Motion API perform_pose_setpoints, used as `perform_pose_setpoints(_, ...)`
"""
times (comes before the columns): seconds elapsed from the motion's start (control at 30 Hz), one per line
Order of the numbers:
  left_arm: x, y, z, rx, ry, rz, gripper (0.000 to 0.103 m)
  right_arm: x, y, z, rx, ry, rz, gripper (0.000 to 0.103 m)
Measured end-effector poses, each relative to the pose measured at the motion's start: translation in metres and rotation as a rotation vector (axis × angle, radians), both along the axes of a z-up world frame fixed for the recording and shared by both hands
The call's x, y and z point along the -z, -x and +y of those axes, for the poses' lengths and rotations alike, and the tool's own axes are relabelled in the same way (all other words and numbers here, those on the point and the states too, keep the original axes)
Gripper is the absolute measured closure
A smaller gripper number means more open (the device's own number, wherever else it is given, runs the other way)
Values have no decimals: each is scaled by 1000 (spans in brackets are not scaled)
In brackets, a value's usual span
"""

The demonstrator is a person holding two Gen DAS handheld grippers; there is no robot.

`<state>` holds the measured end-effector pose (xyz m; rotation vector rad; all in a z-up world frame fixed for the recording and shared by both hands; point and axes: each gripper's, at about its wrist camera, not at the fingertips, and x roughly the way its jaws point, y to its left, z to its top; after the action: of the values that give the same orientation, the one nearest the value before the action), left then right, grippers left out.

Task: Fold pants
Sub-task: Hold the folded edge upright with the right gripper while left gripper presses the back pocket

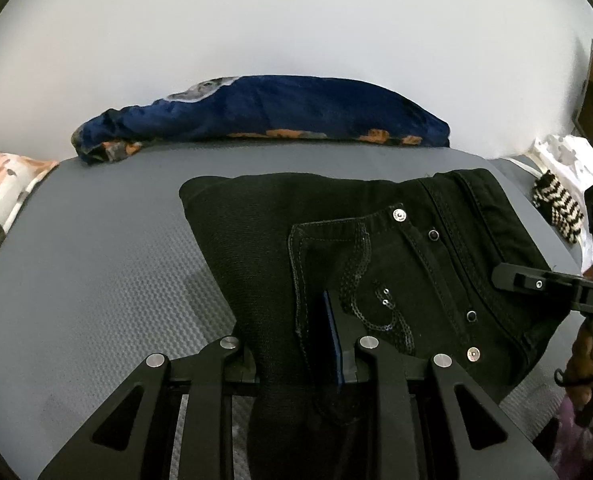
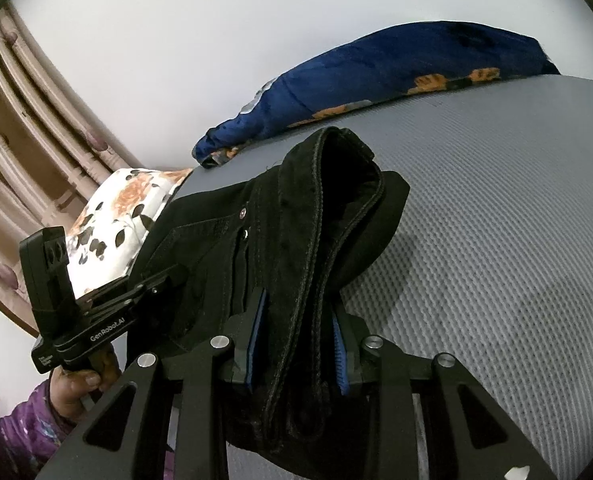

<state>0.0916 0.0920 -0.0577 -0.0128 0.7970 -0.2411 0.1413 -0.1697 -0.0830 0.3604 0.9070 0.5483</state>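
left gripper: clamps pants at frame bottom | right gripper: pinches waistband | tip: move both together, keep edges aligned, lower flat onto bed

The pants are matt black denim with raised stitching, shiny metal rivets and a glossy sequin swirl on the pocket; under them the mattress has a grey, finely ribbed woven cover. Behind the pants, a blanket looks like soft plush cloth with a slight sheen, and the pillow to their left is smooth printed cotton. Each hand-held gripper, left and right, is matt black plastic with bright metal pins and ridged blue rubber pads.
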Motion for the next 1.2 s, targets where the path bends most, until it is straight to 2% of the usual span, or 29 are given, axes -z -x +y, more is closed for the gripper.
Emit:
perform_pose_setpoints(0.33, -3, -25, 21, -30, -15, -23, 78, 1, -25, 19, -16, -15, -10, 76)
perform_pose_setpoints(1.2, 14, -88, 61, -85, -34, -42, 78, 18, -79, 58, -17, -22, 1, 76)
